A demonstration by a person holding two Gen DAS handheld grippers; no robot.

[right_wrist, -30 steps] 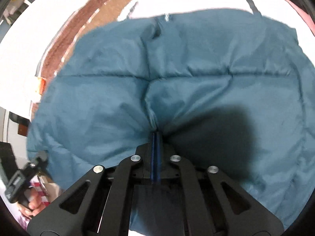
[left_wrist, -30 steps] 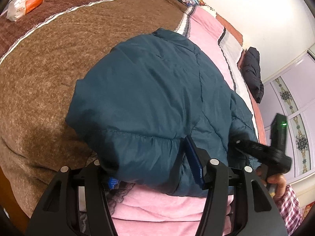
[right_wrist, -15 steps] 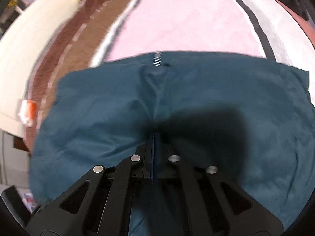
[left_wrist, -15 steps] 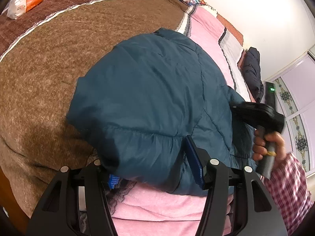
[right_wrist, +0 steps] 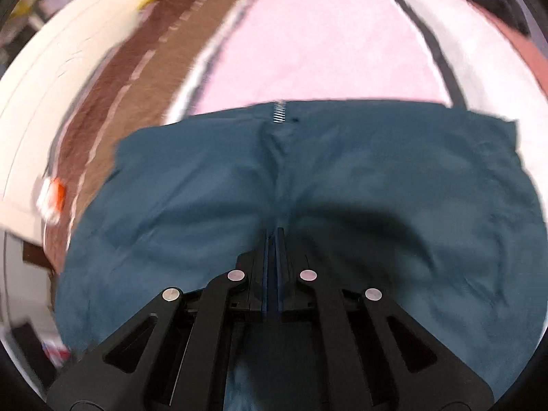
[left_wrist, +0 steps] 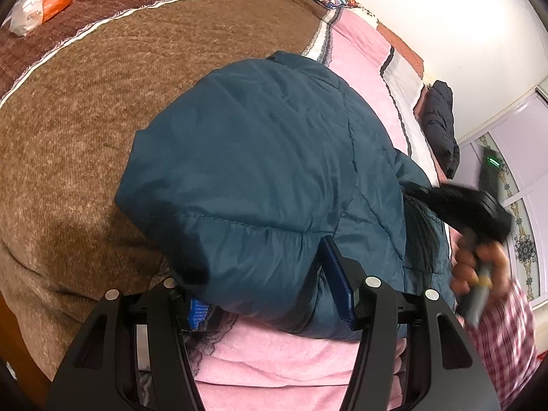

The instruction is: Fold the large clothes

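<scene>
A teal padded jacket [left_wrist: 267, 157] lies folded on the bed. My left gripper [left_wrist: 263, 274] holds its thick near edge, which fills the gap between the blue pads [left_wrist: 339, 287]. To the right, a hand [left_wrist: 479, 263] carries my right gripper [left_wrist: 409, 188], blurred, at the jacket's right side. In the right wrist view the right gripper [right_wrist: 273, 236] pinches a thin fold of the jacket [right_wrist: 376, 171] along its middle seam. Its jaws are just opening, with fabric still between them. The zipper end [right_wrist: 279, 111] shows at the jacket's far edge.
A brown blanket [left_wrist: 85, 120] covers the bed's left part and a pink one [left_wrist: 274, 370] the right part. An orange-and-white packet [left_wrist: 41, 3] lies far left. A dark garment [left_wrist: 441, 126] lies at the bed's right edge, beside patterned cupboard doors [left_wrist: 520, 205].
The right gripper has risen and drawn back with its pinch of fabric. More pink blanket shows beyond the jacket in the right wrist view. The left gripper has kept still.
</scene>
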